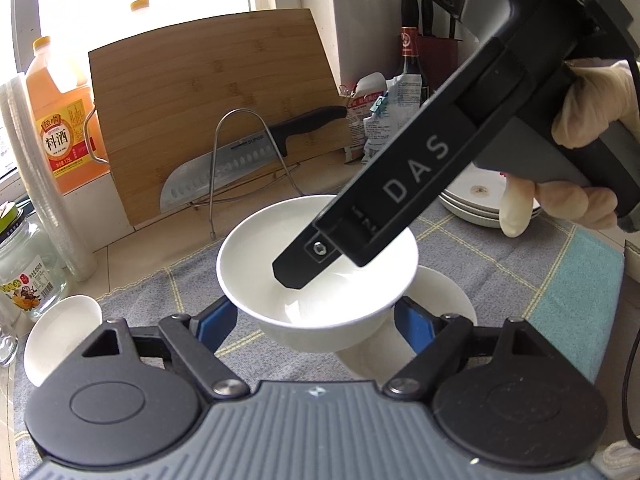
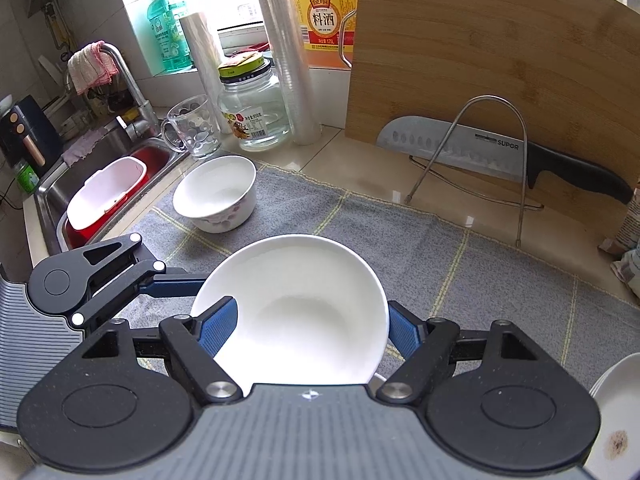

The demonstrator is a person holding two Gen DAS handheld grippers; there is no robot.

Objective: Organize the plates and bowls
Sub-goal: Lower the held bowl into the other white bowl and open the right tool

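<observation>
My left gripper (image 1: 316, 316) is shut on a plain white bowl (image 1: 280, 240), its blue pads clamped on the bowl's lower sides. It holds the bowl just above a second white bowl (image 1: 444, 300) that rests on the grey towel (image 1: 560, 280). My right gripper (image 1: 296, 276) comes in from the upper right with one finger inside the held bowl. In the right wrist view the right gripper (image 2: 310, 320) stands open. Its left pad lies over the bowl's (image 2: 304, 300) inside and its right pad is outside the rim. A flowered bowl (image 2: 216, 196) sits at the towel's far left.
A stack of plates (image 1: 476, 196) sits on the towel (image 2: 400, 240) at the right. Behind stand a bamboo cutting board (image 2: 480, 60), a knife (image 2: 460, 148) on a wire rack, a glass jar (image 2: 252, 108), a mug (image 2: 192, 128) and an orange bottle (image 1: 56, 112). A sink (image 2: 100, 184) lies left.
</observation>
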